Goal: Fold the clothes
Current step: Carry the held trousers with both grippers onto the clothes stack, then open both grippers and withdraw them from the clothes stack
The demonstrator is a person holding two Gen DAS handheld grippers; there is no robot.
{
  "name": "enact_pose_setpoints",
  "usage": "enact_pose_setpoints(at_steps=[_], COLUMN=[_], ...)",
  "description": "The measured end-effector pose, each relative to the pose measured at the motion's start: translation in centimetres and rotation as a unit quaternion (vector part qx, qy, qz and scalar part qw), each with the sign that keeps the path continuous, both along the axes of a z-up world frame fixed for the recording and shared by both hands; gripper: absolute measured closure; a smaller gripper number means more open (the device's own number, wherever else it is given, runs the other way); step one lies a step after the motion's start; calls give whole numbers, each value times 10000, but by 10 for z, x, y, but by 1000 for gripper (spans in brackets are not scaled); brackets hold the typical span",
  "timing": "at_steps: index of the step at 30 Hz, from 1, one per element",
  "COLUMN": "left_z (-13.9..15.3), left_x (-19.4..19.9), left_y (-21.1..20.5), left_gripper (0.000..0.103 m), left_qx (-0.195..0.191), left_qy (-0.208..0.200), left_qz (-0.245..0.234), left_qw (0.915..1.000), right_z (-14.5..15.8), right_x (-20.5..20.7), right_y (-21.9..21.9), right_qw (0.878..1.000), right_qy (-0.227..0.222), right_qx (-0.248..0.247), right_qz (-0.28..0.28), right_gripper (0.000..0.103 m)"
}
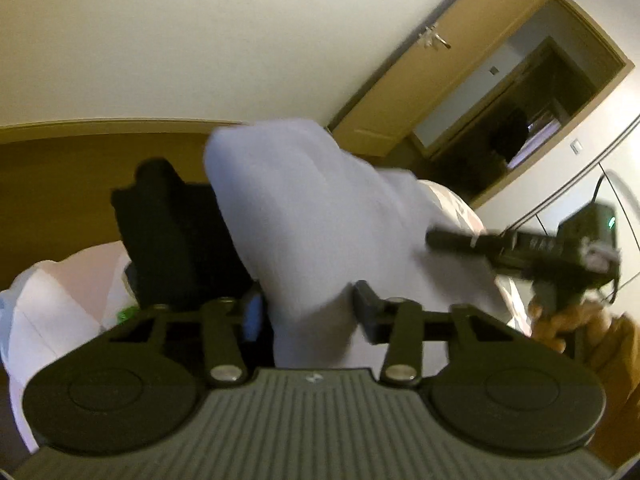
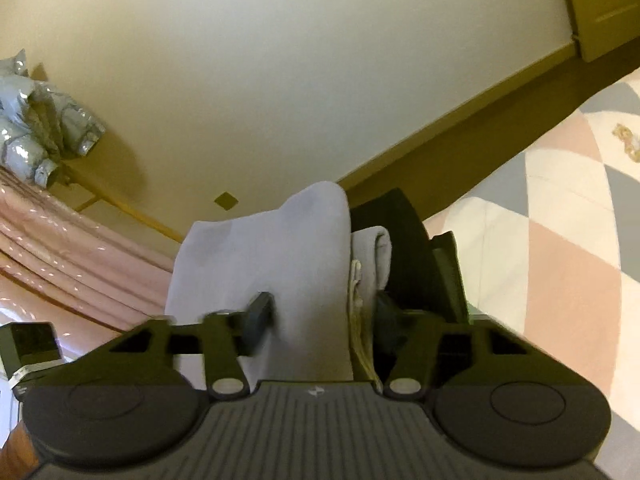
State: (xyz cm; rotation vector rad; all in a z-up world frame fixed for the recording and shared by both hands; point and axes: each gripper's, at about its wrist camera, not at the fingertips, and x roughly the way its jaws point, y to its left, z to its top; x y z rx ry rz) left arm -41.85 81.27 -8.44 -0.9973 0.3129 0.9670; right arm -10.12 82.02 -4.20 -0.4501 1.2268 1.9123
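Note:
A pale lavender garment [image 1: 312,216] is held up in the air above the bed. My left gripper [image 1: 308,312] is shut on its edge, cloth bunched between the fingers. In the right wrist view the same lavender garment [image 2: 296,248] rises from my right gripper [image 2: 320,316], which is shut on it. A cream label [image 2: 358,304] shows at the garment's right fold. The right gripper also shows in the left wrist view [image 1: 440,238], blurred, at the cloth's right side. A black garment [image 1: 176,232] lies behind the lavender one.
The bed has a pink, grey and white checked cover [image 2: 560,240]. A brown headboard [image 1: 80,160] runs along the wall. A wooden door [image 1: 440,60] and an open doorway [image 1: 520,120] stand at the right. Pink curtains [image 2: 60,248] hang at the left.

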Motion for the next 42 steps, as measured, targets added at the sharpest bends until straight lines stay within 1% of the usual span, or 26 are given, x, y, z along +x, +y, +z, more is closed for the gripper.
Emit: enact_pose_setpoints(at_steps=[2, 5, 7, 8, 9, 11, 13, 14, 15, 17, 18, 20, 22, 24, 26, 27, 28, 30, 31, 33, 35, 38, 39, 40, 41, 42], left_z=[-2, -8, 4, 9, 14, 24, 34, 38, 43, 52, 43, 25, 16, 22, 36, 45, 54, 70, 76, 85, 91, 97, 99, 103, 108, 114], left_x=[2, 4, -1, -3, 0, 4, 8, 11, 13, 18, 23, 34, 39, 40, 36, 35, 35, 32, 31, 30, 31, 33, 34, 35, 36, 36], left_y=[-4, -6, -11, -13, -15, -18, -21, -23, -25, -28, -25, -21, -20, -22, -32, -37, -44, -62, -75, -99, -123, -160, -172, -184, -198, -209], left_gripper=[65, 64, 63, 63, 64, 67, 67, 67, 67, 67, 66, 66, 65, 65, 66, 62, 54, 44, 39, 30, 27, 19, 11, 6, 6, 4], left_qx=[71, 25, 74, 104, 207, 414, 620, 723, 825, 1017, 921, 734, 731, 759, 828, 890, 949, 998, 1017, 1010, 918, 760, 716, 713, 774, 809], left_qy=[-20, 176, 295, 358, 460, 665, 870, 971, 1073, 1275, 1355, 1516, 1649, 1716, 1776, 1814, 1854, 1923, 1944, 2004, 2103, 2276, 2333, 2407, 2440, 2418], left_qz=[62, -2, 4, 4, -22, -74, -126, -152, -178, -230, -267, -337, -329, -288, -266, -233, -198, -96, -57, -8, -1, 37, 61, 138, 192, 223], left_qw=[10000, 9998, 9995, 9993, 9987, 9969, 9942, 9925, 9906, 9863, 9861, 9851, 9830, 9818, 9803, 9791, 9779, 9762, 9756, 9745, 9733, 9708, 9697, 9679, 9665, 9667], right_z=[7, 12, -1, -6, -6, 3, 22, 31, 36, 38, 36, 19, 0, -12, -11, -6, 1, 16, 22, 32, 34, 29, 27, 27, 30, 36], right_x=[-5, -15, -16, -12, -8, -4, -4, -5, -7, -12, -14, -19, -22, -23, -22, -22, -24, -24, -22, -19, -17, -19, -20, -20, -21, -22], right_y=[4, 5, 11, 8, 4, -9, -27, -38, -49, -66, -73, -77, -74, -69, -69, -72, -78, -94, -103, -125, -150, -189, -201, -213, -225, -237], right_qw=[9996, 9972, 9965, 9975, 9981, 9966, 9889, 9848, 9826, 9811, 9808, 9835, 9839, 9833, 9829, 9818, 9796, 9758, 9747, 9732, 9733, 9761, 9771, 9775, 9771, 9763], right_qy=[-65, -357, -627, -591, -528, -567, -805, -811, -759, -710, -698, -828, -1060, -1190, -1134, -1100, -1104, -1052, -999, -906, -813, -715, -685, -672, -687, -715], right_qx=[246, 517, 378, 311, 318, 531, 1064, 1333, 1508, 1666, 1707, 1497, 1313, 1226, 1260, 1336, 1458, 1652, 1705, 1743, 1659, 1369, 1290, 1259, 1277, 1323], right_qz=[146, 409, 401, 249, 77, -278, -653, -762, -768, -684, -631, -593, -592, -622, -718, -778, -836, -969, -1040, -1195, -1359, -1526, -1549, -1555, -1558, -1559], right_gripper=[69, 68, 56, 43, 42, 42, 44, 45, 54, 62, 62, 62, 62, 61, 61, 61, 61, 61, 59, 45, 34, 30, 27, 26, 22, 12])
